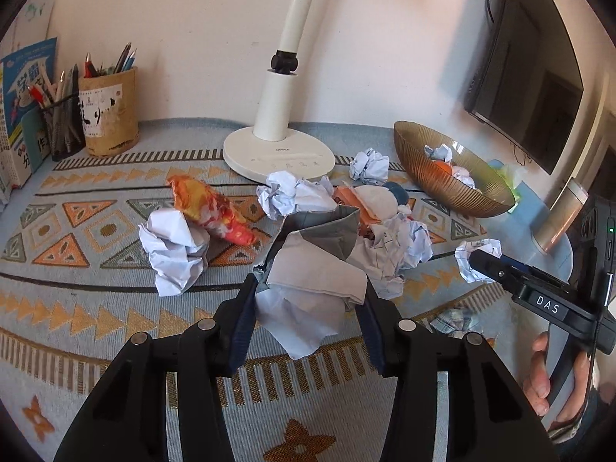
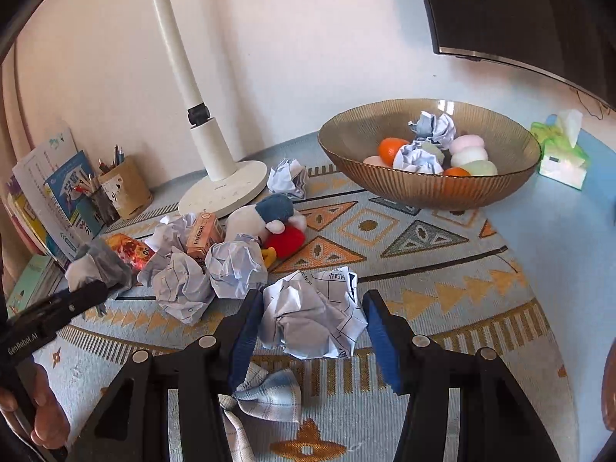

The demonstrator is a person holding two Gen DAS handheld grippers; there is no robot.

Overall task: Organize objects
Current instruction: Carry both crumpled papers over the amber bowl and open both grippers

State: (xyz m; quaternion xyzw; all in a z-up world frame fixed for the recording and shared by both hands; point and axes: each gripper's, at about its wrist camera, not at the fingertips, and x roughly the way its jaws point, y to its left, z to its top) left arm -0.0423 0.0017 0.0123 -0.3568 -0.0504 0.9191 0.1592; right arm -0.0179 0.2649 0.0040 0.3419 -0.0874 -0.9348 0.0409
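My left gripper point(image 1: 310, 300) is shut on a crumpled grey-and-white paper wad point(image 1: 312, 273), held above the patterned cloth; the wad also shows in the right wrist view point(image 2: 98, 265). My right gripper point(image 2: 312, 319) is shut on a crumpled white paper ball with printed lines point(image 2: 313, 313); it shows at the right of the left wrist view point(image 1: 475, 263). Several more paper balls point(image 2: 183, 288) lie in a heap with an orange snack bag point(image 1: 210, 208), a small carton point(image 2: 204, 236) and a plush toy point(image 2: 269, 223). A ribbed amber glass bowl point(image 2: 423, 188) holds fruit and two paper balls.
A white desk lamp base point(image 1: 279, 154) stands behind the heap. A pen cup point(image 1: 109, 111) and books point(image 1: 23, 107) stand at the far left. A tissue pack point(image 2: 562, 154) sits right of the bowl. A checked cloth point(image 2: 265, 396) lies under my right gripper.
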